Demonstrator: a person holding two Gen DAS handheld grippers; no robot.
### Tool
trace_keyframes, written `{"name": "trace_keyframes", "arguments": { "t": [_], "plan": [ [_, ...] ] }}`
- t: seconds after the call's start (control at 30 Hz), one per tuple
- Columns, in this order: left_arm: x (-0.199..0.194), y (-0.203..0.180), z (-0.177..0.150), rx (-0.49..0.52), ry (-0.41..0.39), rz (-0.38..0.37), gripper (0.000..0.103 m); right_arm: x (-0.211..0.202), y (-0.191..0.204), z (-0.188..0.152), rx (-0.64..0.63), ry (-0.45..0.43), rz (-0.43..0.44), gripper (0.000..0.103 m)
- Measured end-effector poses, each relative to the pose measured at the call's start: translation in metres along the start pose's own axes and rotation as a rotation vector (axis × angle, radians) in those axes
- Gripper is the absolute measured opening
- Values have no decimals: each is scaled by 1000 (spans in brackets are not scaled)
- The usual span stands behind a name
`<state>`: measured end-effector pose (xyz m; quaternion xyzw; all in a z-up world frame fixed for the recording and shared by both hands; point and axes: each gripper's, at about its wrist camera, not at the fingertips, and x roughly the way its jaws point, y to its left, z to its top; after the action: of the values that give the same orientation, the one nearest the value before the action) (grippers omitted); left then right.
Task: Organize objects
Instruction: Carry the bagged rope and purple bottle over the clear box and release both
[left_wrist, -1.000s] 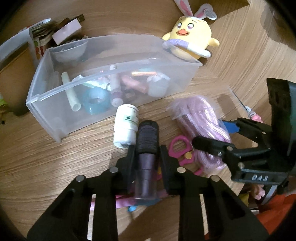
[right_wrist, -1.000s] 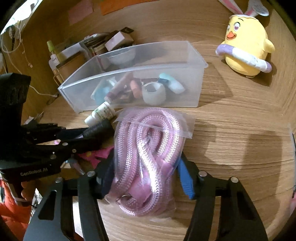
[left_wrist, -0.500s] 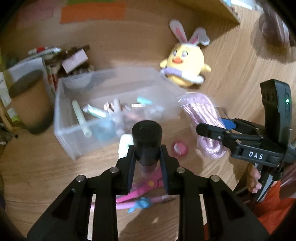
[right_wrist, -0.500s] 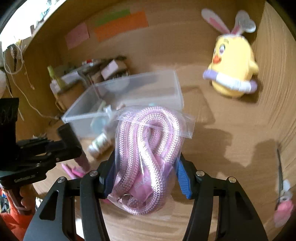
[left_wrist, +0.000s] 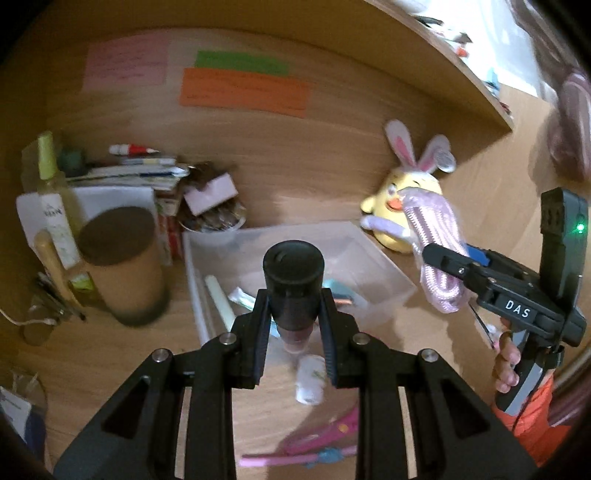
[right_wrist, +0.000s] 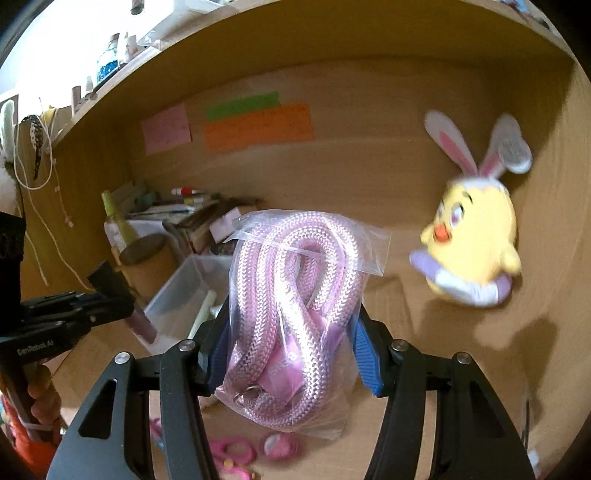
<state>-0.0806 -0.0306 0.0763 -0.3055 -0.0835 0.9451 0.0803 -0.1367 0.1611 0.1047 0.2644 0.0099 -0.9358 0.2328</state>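
My left gripper (left_wrist: 293, 314) is shut on a dark purple bottle with a black cap (left_wrist: 293, 284) and holds it in the air above the clear plastic bin (left_wrist: 391, 273). My right gripper (right_wrist: 291, 332) is shut on a clear bag of pink rope (right_wrist: 295, 306) and holds it up, to the right of the bin (right_wrist: 177, 295). The rope bag also shows in the left wrist view (left_wrist: 436, 243), and the bottle in the right wrist view (right_wrist: 122, 299). The bin holds several small items.
A yellow bunny plush (right_wrist: 476, 240) sits at the back right. A brown cylinder (left_wrist: 122, 266), a bottle (left_wrist: 55, 218) and stacked papers crowd the back left. A white bottle (left_wrist: 312, 380), pink scissors (right_wrist: 232, 454) and pink clips lie on the desk below the grippers.
Both grippers have risen from the desk with their loads: the bottle and the rope bag went from lying on the wood to hanging in the air above the bin's level.
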Motion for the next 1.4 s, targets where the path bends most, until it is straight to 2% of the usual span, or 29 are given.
{"name": "trace_keyframes", "arguments": {
  "t": [0.13, 0.27, 0.53, 0.73, 0.87, 1.0, 1.1, 1.2, 1.27, 1.4],
  "plan": [
    [11, 13, 8, -16, 13, 37, 25, 20, 7, 15, -34, -4, -13, 53],
    [29, 21, 7, -22, 52, 65, 25, 50, 13, 19, -53, 39, -9, 53],
    [66, 22, -6, 4, 159, 78, 25, 104, 30, -2, -89, 164, -20, 53],
    [76, 20, -9, 9, 193, 58, 25, 122, 38, -9, -115, 216, -1, 53],
    [76, 19, -9, 13, 187, 59, 26, 135, 47, -19, -154, 270, 5, 54],
    [70, 19, -6, -2, 170, 55, 46, 134, 46, -19, -146, 289, 18, 59],
    [60, 19, -4, -2, 143, 58, 50, 124, 42, -14, -131, 263, 13, 66],
    [48, 19, -1, -10, 116, 61, 62, 110, 39, -11, -123, 246, 24, 68],
    [36, 18, -1, -11, 87, 68, 67, 102, 38, -10, -123, 237, 29, 68],
    [17, 15, -4, 0, 49, 94, 82, 79, 33, -13, -127, 210, 25, 76]
  ]
}}
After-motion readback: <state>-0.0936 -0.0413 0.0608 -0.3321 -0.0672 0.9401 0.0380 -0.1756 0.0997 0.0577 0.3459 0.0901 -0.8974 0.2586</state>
